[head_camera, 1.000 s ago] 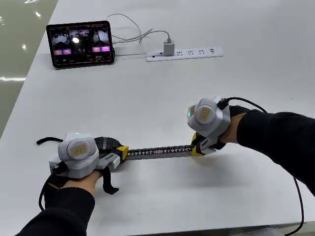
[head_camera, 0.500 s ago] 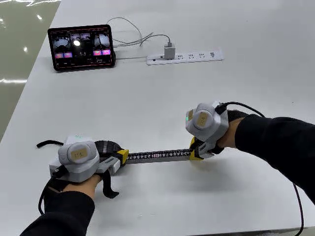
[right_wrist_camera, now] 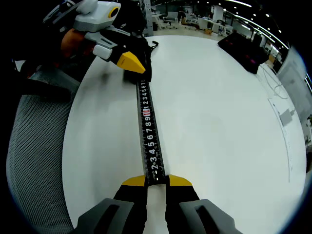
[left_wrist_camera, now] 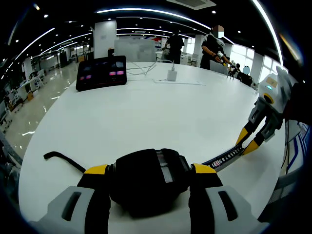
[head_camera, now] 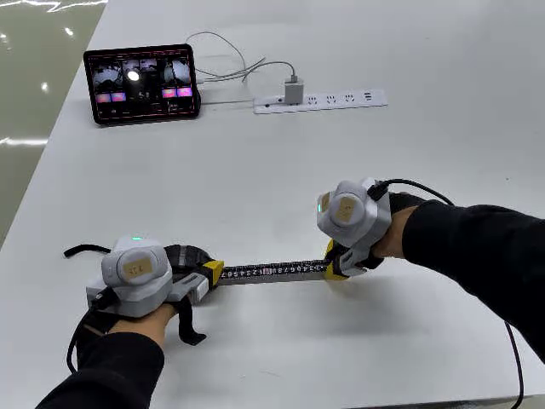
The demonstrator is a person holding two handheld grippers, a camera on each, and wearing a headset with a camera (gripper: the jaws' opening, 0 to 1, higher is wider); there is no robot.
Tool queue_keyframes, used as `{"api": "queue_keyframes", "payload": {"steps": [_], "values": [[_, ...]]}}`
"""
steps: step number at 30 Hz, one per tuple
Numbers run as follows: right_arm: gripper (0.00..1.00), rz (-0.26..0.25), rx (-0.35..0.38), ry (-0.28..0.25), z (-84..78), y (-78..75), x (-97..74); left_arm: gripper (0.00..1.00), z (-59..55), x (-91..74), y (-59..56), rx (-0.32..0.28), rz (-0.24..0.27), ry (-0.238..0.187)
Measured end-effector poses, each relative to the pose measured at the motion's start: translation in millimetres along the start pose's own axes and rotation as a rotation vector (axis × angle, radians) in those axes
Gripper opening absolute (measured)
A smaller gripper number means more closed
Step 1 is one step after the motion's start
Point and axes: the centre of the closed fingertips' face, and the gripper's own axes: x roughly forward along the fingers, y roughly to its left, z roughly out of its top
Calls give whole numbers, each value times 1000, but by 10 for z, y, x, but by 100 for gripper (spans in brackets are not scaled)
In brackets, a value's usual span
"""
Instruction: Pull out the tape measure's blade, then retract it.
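Black tape measure case [left_wrist_camera: 146, 187] on white table [head_camera: 281, 162], clamped between left gripper [left_wrist_camera: 150, 169] jaws. Closed right gripper [right_wrist_camera: 156, 181] pinches blade [right_wrist_camera: 147, 122] tip, now nearer case than second ago; exposed length shorter. Judgement: retraction under way.

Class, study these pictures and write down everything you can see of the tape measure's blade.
The blade is a narrow, dark strip printed with white numerals and ticks, with one mark in red. It looks like thin, stiff metal. It is pulled out and lies straight and flat on the white table. One end enters the black case, which is held in the left gripper. The other end is pinched between the yellow-tipped fingers of the right gripper.
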Motion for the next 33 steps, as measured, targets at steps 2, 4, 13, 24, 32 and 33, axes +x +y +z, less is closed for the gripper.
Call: {"api": "queue_keyframes", "payload": {"steps": [2,4,13,24,32,33], "values": [[9,1,0,0,6,2,2,60,0,-1,-1,0,0,0],[9,1,2,-1,15,2,7,60,-2,-2,-1,-1,0,0],[9,2,4,-3,46,12,22,60,-9,-5,1,-2,0,1],[9,3,3,-8,83,17,39,60,-9,-1,5,-2,0,2],[9,3,-3,-11,101,16,49,60,-9,1,8,-3,-1,3],[9,3,-2,-12,104,18,50,60,-9,1,8,-3,-1,3]]}}
